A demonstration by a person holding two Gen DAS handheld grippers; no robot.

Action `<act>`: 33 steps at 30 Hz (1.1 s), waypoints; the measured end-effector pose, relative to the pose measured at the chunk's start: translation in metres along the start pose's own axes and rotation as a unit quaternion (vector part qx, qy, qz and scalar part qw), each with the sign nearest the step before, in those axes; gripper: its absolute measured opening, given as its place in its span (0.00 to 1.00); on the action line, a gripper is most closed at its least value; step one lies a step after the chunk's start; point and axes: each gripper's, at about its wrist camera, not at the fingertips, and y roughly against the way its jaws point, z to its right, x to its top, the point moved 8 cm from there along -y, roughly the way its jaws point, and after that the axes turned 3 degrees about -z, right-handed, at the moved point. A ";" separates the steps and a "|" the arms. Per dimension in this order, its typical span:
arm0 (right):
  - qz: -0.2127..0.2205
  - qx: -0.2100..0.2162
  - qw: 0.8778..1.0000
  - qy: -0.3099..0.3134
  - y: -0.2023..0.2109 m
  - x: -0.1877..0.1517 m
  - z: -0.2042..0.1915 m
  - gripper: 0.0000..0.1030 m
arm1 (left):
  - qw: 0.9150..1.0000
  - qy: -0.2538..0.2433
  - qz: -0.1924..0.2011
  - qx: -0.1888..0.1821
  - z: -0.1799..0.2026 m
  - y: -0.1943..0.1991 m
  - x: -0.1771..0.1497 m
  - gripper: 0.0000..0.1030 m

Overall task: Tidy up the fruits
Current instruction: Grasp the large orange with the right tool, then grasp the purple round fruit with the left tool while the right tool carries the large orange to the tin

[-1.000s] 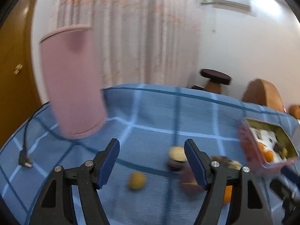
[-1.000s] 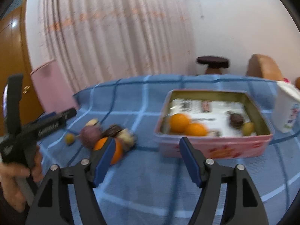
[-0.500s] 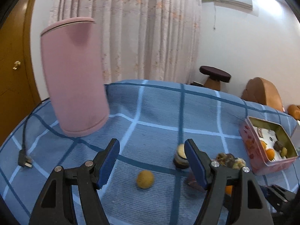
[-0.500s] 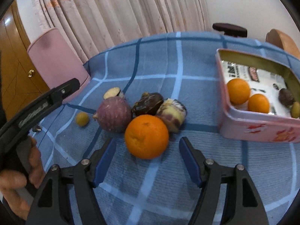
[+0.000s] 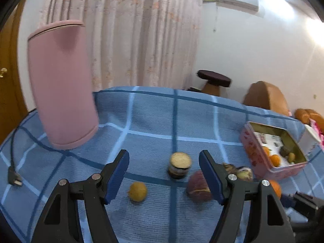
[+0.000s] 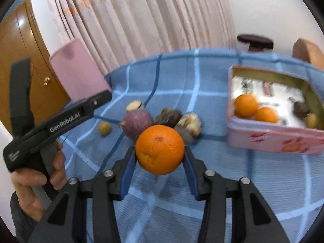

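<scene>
My right gripper (image 6: 160,154) is shut on an orange (image 6: 159,149), its blue pads pressed to both sides. Behind it lie a purple round fruit (image 6: 137,124), a dark mottled fruit (image 6: 169,116), a pale mottled fruit (image 6: 189,126), a cut fruit half (image 6: 134,105) and a small yellow fruit (image 6: 104,128). The pink tin (image 6: 271,135) at the right holds two oranges (image 6: 246,105) and small fruits. My left gripper (image 5: 164,161) is open and empty above the cloth, with the yellow fruit (image 5: 138,191), cut half (image 5: 179,165) and purple fruit (image 5: 197,186) just beyond its fingers.
A tall pink cylinder (image 5: 60,85) stands at the left on the blue checked cloth (image 5: 154,117). A black cable with a plug (image 5: 14,177) lies at the left edge. A white cup (image 5: 309,139) stands behind the tin. Curtain and stool are beyond the table.
My right gripper moved in and closed on the orange, which now sits between its pads. The left gripper shifted slightly and stayed open.
</scene>
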 end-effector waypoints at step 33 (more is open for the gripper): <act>0.044 -0.042 0.997 -0.046 0.014 0.016 0.033 0.48 | 0.990 -0.085 -0.111 -0.005 0.069 -0.053 -0.037 0.53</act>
